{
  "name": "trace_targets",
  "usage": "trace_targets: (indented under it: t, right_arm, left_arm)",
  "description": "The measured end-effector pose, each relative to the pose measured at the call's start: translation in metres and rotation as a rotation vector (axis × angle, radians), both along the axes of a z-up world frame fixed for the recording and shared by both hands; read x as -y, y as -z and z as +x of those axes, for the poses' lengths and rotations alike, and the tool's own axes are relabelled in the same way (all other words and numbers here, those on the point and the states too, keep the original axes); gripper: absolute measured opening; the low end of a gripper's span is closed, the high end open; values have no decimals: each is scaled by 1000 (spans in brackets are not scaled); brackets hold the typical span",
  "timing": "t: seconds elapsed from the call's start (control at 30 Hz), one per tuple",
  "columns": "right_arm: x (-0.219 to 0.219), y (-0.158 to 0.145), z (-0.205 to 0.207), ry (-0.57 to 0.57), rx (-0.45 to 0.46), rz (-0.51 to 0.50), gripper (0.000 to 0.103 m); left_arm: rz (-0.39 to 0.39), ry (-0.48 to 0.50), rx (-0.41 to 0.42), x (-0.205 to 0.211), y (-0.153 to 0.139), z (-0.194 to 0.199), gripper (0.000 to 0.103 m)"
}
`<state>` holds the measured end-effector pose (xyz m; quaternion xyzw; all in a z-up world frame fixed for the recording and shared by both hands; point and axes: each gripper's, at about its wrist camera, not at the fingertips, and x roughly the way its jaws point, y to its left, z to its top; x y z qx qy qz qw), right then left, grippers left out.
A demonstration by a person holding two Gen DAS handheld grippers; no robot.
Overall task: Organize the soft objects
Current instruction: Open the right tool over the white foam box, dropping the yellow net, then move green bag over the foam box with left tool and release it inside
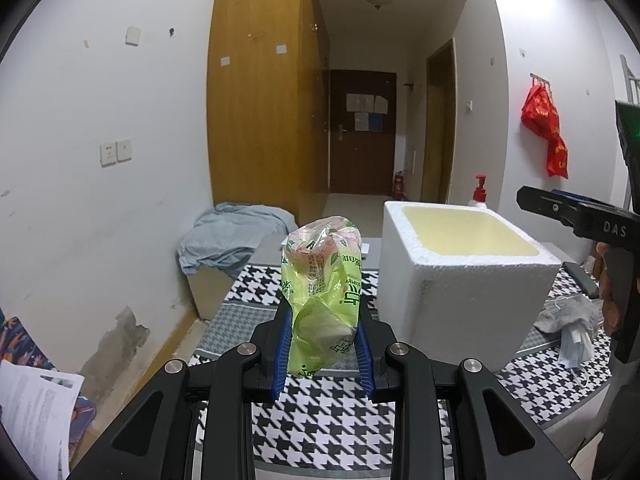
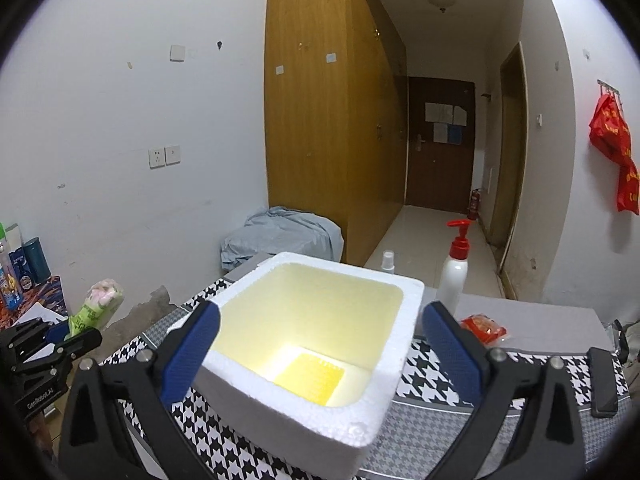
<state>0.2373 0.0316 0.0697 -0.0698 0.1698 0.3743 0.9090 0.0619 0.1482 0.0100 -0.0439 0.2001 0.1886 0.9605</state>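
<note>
My left gripper [image 1: 322,344] is shut on a green tissue pack [image 1: 322,280] and holds it upright above the houndstooth table, left of the white foam box [image 1: 460,280]. The left gripper [image 2: 60,340] and the pack [image 2: 98,306] also show at the far left of the right wrist view. My right gripper [image 2: 320,344] is open, its blue pads on either side of the foam box [image 2: 304,412], above its opening. A yellow sponge [image 2: 310,376] lies on the box floor. The right gripper [image 1: 580,220] shows at the right edge of the left wrist view.
Face masks and a grey cloth [image 1: 572,328] lie right of the box. A red-pump bottle [image 2: 454,272], a small bottle [image 2: 387,262] and a red packet [image 2: 482,328] stand behind it. A cloth-covered box [image 1: 228,248] sits by the wardrobe.
</note>
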Motion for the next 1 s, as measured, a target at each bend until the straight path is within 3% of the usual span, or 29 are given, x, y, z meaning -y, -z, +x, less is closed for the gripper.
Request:
trace_targets:
  t: [1.0]
  right_arm:
    - [71,9,-31,168,12,-31,103]
  left_arm:
    - [0,255,55,26,-39,48,30]
